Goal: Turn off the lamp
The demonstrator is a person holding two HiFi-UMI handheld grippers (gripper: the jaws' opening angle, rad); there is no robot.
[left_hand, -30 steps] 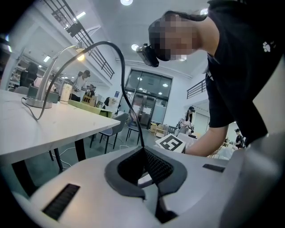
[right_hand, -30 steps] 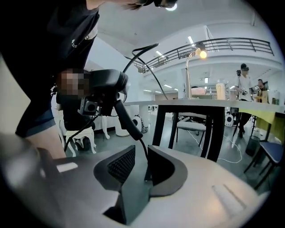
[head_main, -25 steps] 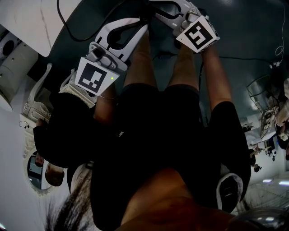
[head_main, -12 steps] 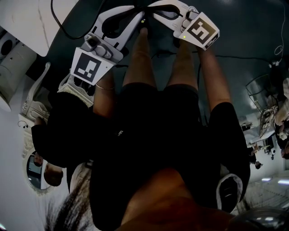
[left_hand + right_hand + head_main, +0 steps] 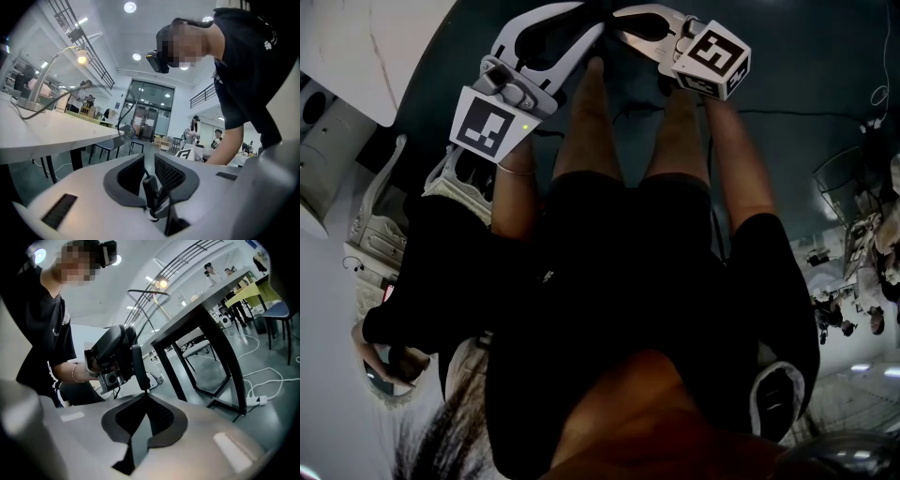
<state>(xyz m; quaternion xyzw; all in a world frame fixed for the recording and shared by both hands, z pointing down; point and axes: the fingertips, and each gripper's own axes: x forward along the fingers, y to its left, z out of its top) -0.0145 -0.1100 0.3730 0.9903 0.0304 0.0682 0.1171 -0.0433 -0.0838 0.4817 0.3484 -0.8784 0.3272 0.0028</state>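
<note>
lamp (image 5: 82, 57) lit up on the white table (image 5: 56, 133) | left gripper (image 5: 149, 161) jaws a bit apart | right gripper (image 5: 143, 394) jaws pressed together

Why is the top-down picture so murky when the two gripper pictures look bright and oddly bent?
Head view: underexposed; dark clothing fills it, only the white left gripper and right gripper stand out. Left gripper view: bright ceiling lights, the lit lamp glows; the wide lens bows the table. Right gripper view: same bowing on the table legs, dark corners.
</note>
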